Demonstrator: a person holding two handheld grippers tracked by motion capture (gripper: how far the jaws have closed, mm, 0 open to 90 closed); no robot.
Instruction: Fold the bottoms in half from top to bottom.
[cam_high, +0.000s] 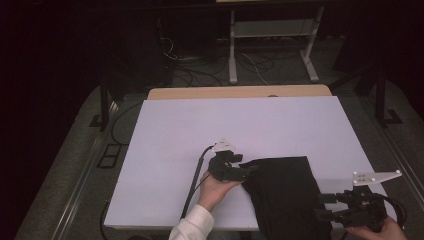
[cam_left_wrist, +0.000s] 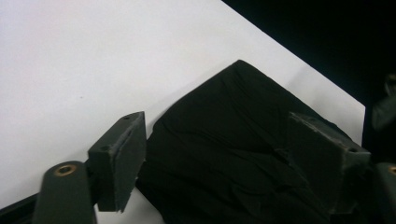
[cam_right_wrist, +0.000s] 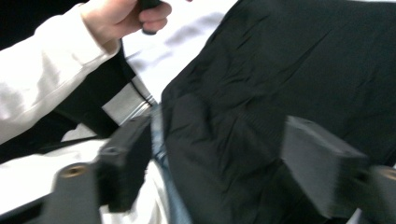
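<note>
Dark floor surrounds one white table (cam_high: 165, 150), with a wooden edge (cam_high: 240, 92) showing along its far side. Beyond it, loose cables (cam_high: 200, 75) lie on the floor beside one pale metal frame with two legs (cam_high: 272, 45); all of that sits well apart from the work.

At the left of the high view, a white sleeve (cam_high: 192, 226) leads up to one hand (cam_high: 215, 190) holding the left gripper (cam_high: 245, 170), whose cable (cam_high: 195, 185) trails back across the table toward the near edge. Its jaws stand wide, one on the bare white surface and one over the fabric, and the left gripper view shows them straddling the cloth's edge without pressing it.

One folded black cloth (cam_high: 285, 195) lies flat at the near right part of the table, reaching to the near edge. Nothing else rests on the tabletop around it.

Further right, the right gripper (cam_high: 322, 207) hangs over the cloth's right side, a grey three-cornered plate (cam_high: 375, 177) on top. Its jaws are spread wide; the right gripper view, slightly blurred, shows black fabric between them with the pads clear of it. Two grippers, one cloth.
</note>
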